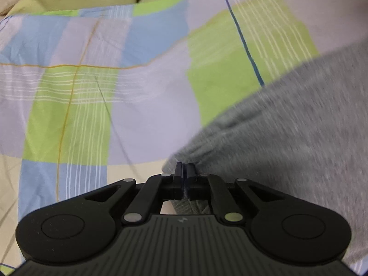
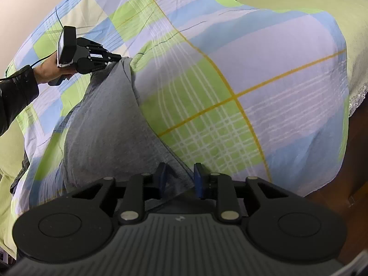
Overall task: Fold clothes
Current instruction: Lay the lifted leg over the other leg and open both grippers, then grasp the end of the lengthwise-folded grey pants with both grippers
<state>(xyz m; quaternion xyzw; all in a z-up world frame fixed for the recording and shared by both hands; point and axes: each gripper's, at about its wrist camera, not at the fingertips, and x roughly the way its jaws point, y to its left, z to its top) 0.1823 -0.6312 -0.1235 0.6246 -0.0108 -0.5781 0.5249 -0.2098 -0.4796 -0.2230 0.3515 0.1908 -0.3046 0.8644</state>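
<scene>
The grey garment (image 2: 108, 124) we're folding is lying stretched out on the checked quilt (image 2: 264, 53) that covers the bed, one end up by the left gripper (image 2: 118, 57) and the other end down at the right gripper (image 2: 179, 179). It looks like a soft knit, sweatshirt-type jersey — light, floppy, no stiffness at all, so it'll sag and bunch wherever we're not holding it. Not slippery though, the pads should bite fine, and nothing fragile about it. In the left wrist view the left jaws are squeezed together on a corner of the fabric, and we can see it puckering right at the pinch. The right jaws stand a bit apart with the near edge of the cloth running between them; whether the blue pads (image 2: 198, 179) are actually pressing on it is hard to call from this angle, but it looks loose to us. For holding, we'd go for hems and corners — thicker, doubled fabric, less chance of grabbing the quilt underneath by mistake. Taking both ends and keeping it a bit taut should stop the middle drooping when we lift. The person's hand (image 2: 49, 72) and dark sleeve (image 2: 17, 87) show at the left edge of the right wrist view.
</scene>
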